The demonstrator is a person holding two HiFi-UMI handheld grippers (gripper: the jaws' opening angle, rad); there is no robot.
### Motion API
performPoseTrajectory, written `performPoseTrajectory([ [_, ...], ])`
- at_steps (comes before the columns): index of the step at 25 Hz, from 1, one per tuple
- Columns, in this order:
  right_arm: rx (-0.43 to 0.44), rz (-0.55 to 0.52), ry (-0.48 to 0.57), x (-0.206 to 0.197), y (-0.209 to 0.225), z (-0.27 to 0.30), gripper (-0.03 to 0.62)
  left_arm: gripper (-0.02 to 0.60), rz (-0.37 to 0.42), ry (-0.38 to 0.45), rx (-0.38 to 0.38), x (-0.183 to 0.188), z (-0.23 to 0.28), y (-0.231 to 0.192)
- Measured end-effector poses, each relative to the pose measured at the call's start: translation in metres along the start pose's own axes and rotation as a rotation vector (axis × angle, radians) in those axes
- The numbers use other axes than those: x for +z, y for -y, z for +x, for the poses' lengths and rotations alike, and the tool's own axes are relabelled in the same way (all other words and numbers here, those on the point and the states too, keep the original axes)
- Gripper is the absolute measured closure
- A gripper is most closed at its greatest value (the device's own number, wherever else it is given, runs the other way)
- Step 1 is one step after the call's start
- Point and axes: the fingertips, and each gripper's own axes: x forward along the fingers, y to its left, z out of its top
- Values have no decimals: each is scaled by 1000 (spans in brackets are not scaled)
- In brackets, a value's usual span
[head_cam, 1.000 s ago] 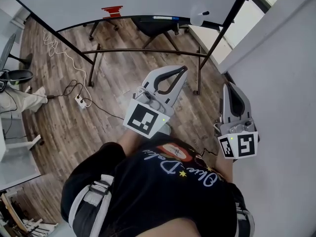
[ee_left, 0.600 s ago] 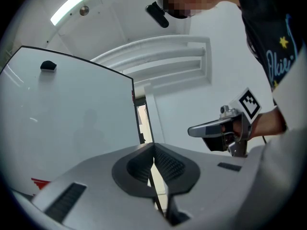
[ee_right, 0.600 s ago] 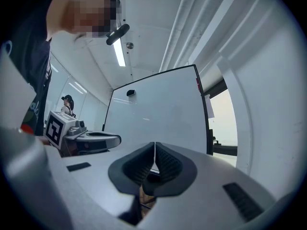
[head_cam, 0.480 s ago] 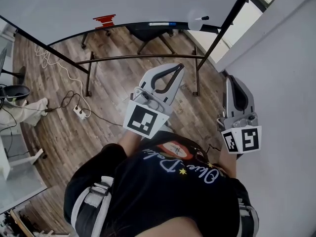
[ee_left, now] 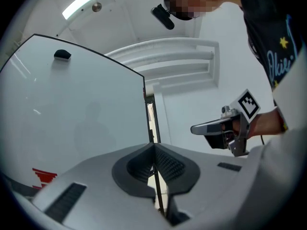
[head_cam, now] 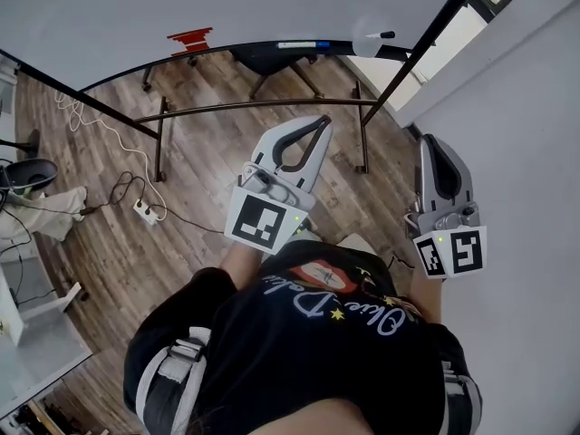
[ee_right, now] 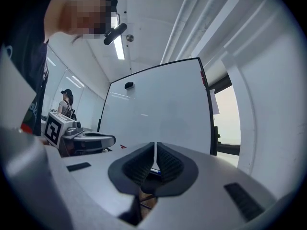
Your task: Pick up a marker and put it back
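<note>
A white marker with a blue end (head_cam: 302,44) lies on the ledge of the whiteboard (head_cam: 227,3) at the top of the head view. A black-tipped marker (head_cam: 381,35) lies further right on that ledge. My left gripper (head_cam: 323,121) hangs in the air well short of the board, shut and empty; its ribbed pads (ee_left: 165,163) meet. My right gripper (head_cam: 427,140) hovers to the right near the wall, also shut with nothing held. In the right gripper view the jaws (ee_right: 155,145) point at the whiteboard (ee_right: 158,104), and a blue-and-white bit of marker (ee_right: 154,171) shows just below them.
The board's black stand (head_cam: 263,107) crosses the wood floor (head_cam: 181,207). A red mark (head_cam: 189,36) sits on the board's lower left, a black magnet (ee_left: 62,55) higher up. A cable and power strip (head_cam: 145,209) lie left. A white wall (head_cam: 526,134) is close on the right.
Both grippers stay shut and empty. The view has shifted slightly; the right gripper sits a little further right and lower in the picture, and the left gripper hardly moved.
</note>
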Motion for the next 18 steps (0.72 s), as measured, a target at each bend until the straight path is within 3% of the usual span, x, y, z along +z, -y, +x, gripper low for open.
performPoseTrajectory([
  [7,-2,27,-10,-13,14,7,591,577,-1,-12,-17,-12,17,1],
  [18,88,51,47,-18,50,79,591,578,55,-11,62,-12,67,-40],
])
